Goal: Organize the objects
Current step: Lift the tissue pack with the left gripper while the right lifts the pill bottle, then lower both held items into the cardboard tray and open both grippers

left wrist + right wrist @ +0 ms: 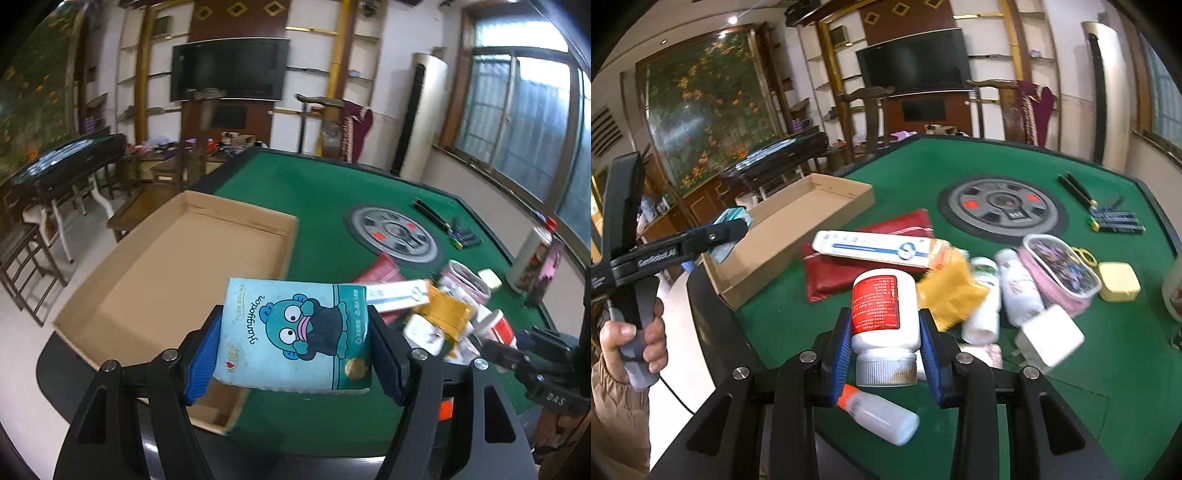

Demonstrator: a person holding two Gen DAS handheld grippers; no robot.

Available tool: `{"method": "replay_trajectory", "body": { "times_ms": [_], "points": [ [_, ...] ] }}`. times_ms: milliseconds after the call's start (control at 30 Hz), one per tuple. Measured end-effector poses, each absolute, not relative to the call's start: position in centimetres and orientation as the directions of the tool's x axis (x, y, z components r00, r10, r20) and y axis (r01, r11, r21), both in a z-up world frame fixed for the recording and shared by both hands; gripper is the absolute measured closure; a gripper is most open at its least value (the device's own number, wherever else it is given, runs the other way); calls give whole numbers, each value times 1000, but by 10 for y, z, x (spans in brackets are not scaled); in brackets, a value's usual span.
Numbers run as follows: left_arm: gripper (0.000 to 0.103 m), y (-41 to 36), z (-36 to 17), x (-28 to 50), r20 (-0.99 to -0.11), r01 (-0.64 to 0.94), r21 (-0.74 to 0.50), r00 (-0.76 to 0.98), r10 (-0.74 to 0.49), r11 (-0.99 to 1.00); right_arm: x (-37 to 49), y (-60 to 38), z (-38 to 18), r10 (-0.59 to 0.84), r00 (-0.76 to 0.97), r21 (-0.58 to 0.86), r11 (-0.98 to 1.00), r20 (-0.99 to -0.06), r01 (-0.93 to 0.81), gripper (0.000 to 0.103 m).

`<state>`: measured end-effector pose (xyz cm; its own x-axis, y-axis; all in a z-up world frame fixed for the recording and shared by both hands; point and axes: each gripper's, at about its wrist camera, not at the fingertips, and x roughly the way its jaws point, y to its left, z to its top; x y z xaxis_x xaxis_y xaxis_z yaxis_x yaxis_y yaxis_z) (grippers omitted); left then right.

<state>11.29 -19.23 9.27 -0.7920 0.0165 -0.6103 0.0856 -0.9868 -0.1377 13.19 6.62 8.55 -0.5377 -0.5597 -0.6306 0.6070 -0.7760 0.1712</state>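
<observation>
We held a teal tissue pack (pixel 295 334) printed with a cartoon fish character between the blue pads of our left gripper (pixel 291 354), the jaws set wide and pressing on both of its sides, so the pack hung clear of the table over the near corner of the shallow cardboard tray (pixel 155 266). The tray was empty inside and lay at the left edge of the green felt table (pixel 295 192). In our right gripper (pixel 884 341) we gripped a white pill bottle with a red label (pixel 884 314), its ribbed cap toward the camera, the jaws closed narrowly on its body above the clutter. Below it lay a small white bottle with an orange tip (pixel 882 413). Just beyond were a long white box (pixel 879 249) resting on a red pouch (pixel 864 258), a yellow packet (pixel 951 291), two white bottles (pixel 1001 291), a pink zip case (pixel 1060 277), a white charger block (pixel 1052 334) and a yellow soap-like box (pixel 1118 281). Farther off sat the round centre hub (pixel 1001 205) of the table and some pens (pixel 1115 218). We judged the step to be the carry: both items lifted, neither yet set down. The next move seemed to call for bringing the tissue pack fully over the tray floor, lowering it flat and releasing, then leaving room so the bottle could follow without the two grippers colliding.
</observation>
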Motion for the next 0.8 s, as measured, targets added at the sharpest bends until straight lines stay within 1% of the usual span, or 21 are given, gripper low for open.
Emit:
{"method": "replay_trajectory", "body": {
  "times_ms": [167,400,500,667,800],
  "points": [
    [31,-228,91,110,-624,154,-129,-781,-41,-980,134,39,92,-588,-498,165,-736,-637,657,66],
    [31,-289,66,84,-702,258,-92,-702,-122,-962,139,-10,95,-627,-431,160,-666,-649,729,65],
    [31,-311,52,79,-732,303,-86,-665,-146,-949,133,-37,93,-662,-357,218,-622,-659,752,65],
    [31,-338,37,77,-763,335,-112,-633,-136,-935,119,-99,89,-729,-196,335,-515,-656,789,65],
    [31,-343,36,74,-771,335,-106,-622,-136,-936,113,-147,72,-728,-121,359,-467,-675,808,65]
  ]
}}
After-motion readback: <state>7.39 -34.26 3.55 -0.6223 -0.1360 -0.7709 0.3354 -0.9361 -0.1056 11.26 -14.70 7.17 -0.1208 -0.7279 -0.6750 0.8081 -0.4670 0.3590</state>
